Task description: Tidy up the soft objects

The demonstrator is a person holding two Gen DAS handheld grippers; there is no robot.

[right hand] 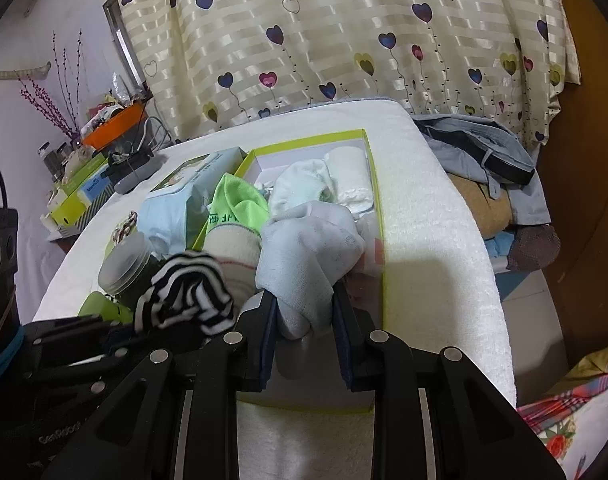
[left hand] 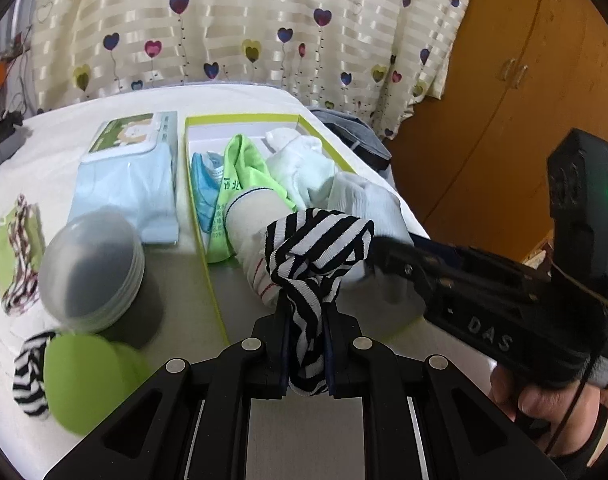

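Black-&-white striped sock is pinched in left gripper, jaws nearly closed on its bunched end; long axis runs fwd from the fingers toward the green-rimmed box. Box lies straight ahead, just beyond the sock. Right gripper, partly closed, clamps a pale grey sock over the box's near end. Second striped sock sits on the table, left.

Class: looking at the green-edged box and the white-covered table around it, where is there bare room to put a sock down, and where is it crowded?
Free: the box floor at its far left corner, and the white tabletop right of the box. Crowded: the box's middle and the table left of it.
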